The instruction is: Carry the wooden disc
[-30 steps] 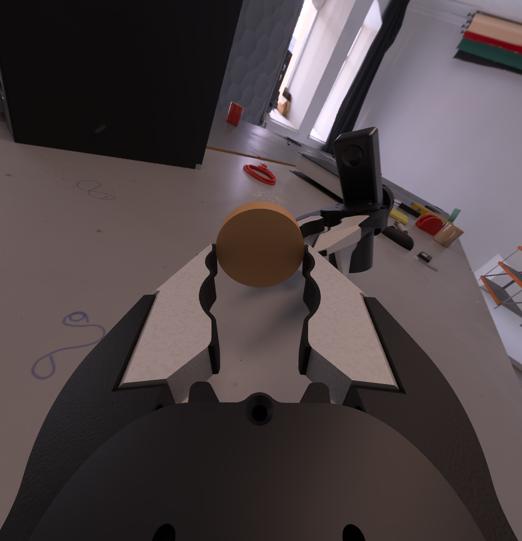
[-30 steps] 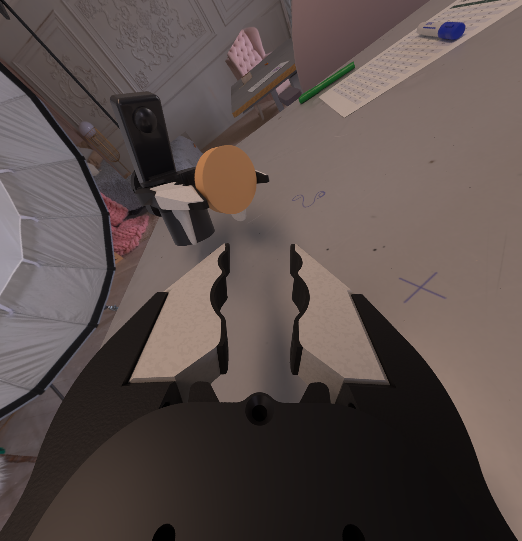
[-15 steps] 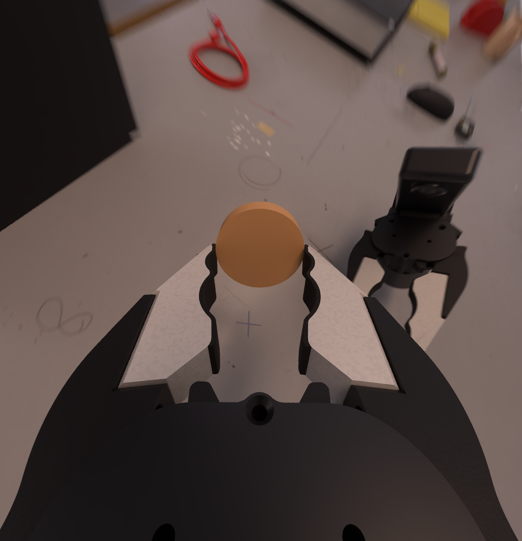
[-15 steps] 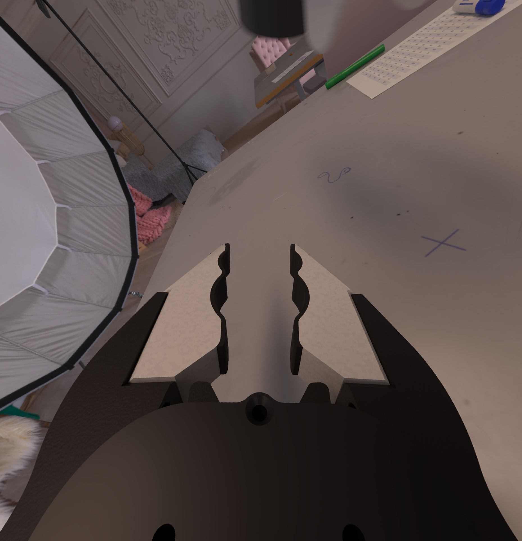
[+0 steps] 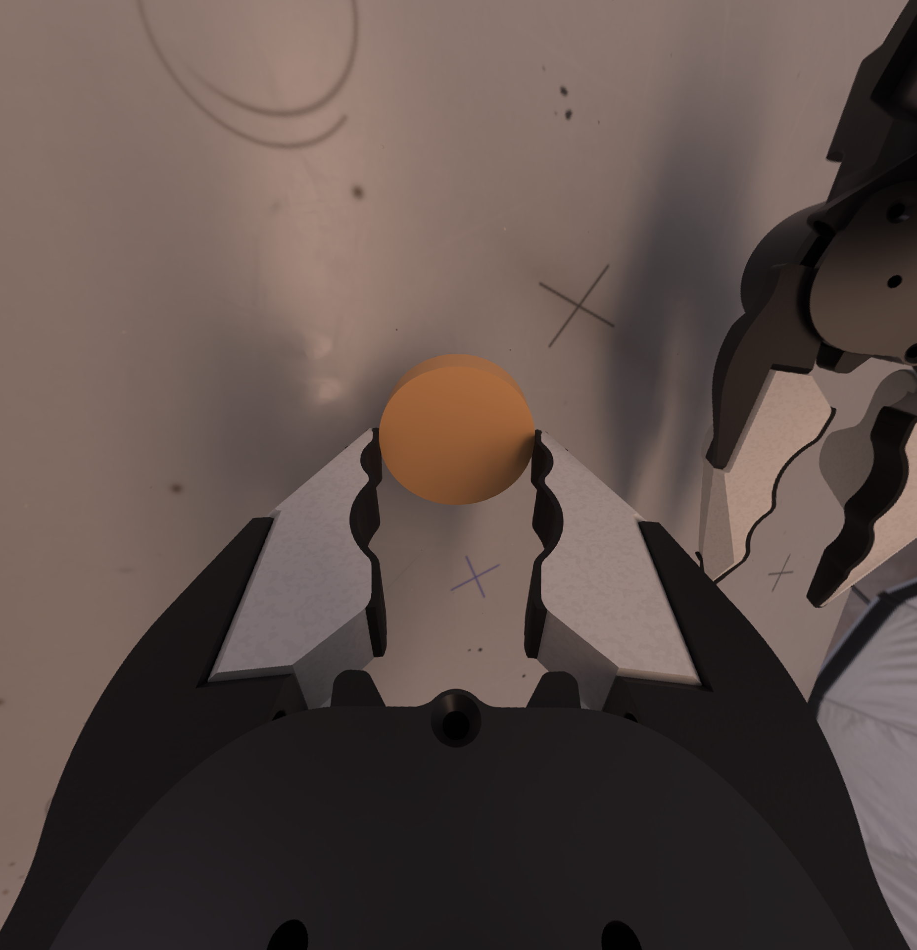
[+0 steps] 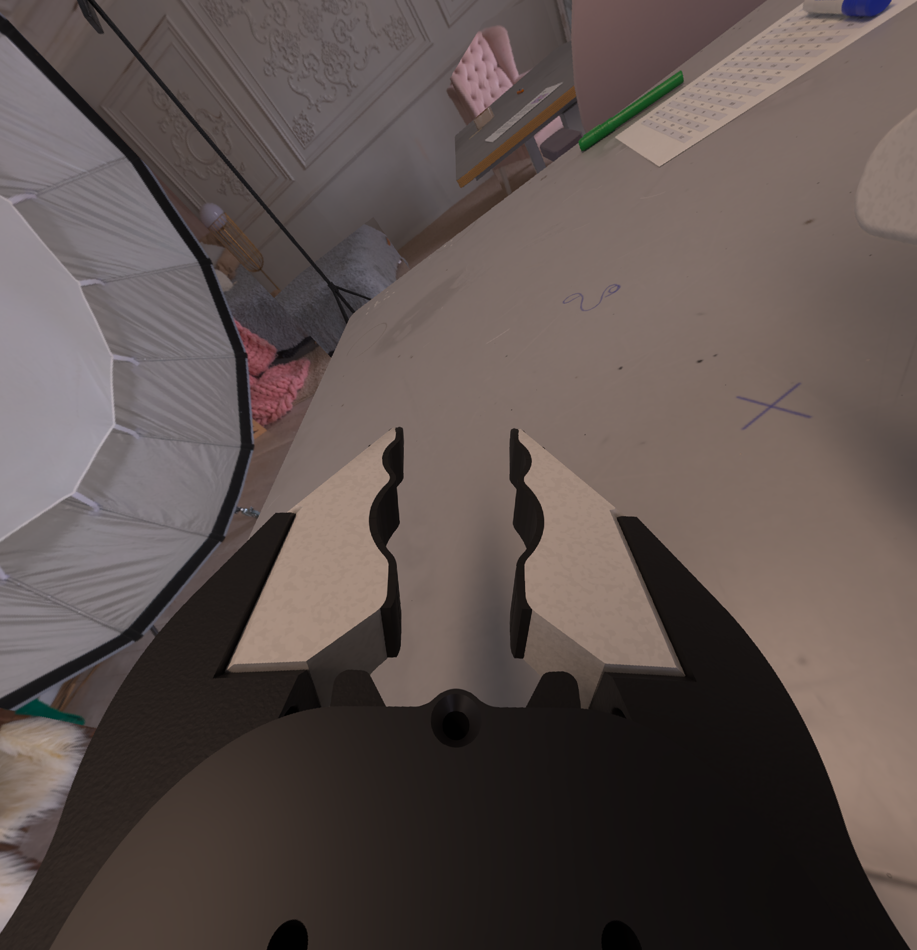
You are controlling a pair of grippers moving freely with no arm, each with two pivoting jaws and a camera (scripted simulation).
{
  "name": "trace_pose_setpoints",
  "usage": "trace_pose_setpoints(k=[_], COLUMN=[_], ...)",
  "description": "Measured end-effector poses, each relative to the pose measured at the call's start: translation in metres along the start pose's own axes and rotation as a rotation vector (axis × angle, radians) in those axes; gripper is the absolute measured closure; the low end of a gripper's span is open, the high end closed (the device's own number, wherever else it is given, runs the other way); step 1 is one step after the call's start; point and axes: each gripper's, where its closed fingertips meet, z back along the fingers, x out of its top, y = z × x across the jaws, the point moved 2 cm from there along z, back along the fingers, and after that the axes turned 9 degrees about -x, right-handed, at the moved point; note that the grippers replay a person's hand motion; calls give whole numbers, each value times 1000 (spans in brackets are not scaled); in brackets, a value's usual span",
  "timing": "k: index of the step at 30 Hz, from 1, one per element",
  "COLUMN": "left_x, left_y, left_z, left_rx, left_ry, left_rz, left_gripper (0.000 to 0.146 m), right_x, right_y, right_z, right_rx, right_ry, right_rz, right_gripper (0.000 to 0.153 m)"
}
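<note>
Left gripper [image 5: 456, 437] is pinching the wooden disc [image 5: 453, 437] at its fingertips, apparently clear above the table [image 5: 189, 308], while right gripper [image 6: 456, 437] is idling spread, empty, near the table's left edge.

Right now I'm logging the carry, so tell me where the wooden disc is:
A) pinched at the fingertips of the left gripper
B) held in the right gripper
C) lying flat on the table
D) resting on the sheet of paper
A: the wooden disc sits clamped on its rim between the tips of the left gripper, above the table, while the right gripper is open with nothing between its fingers.
</note>
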Motion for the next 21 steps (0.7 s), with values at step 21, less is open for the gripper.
trace_pose_setpoints(k=[21], left_x=[-6], left_y=[14], left_z=[7], left_rx=[-2], left_ry=[-106], left_rz=[30], left_gripper=[87], right_x=[-1], right_y=[-1], right_z=[-1], right_rx=[2], right_ry=[4], right_rz=[-5], right_gripper=[112])
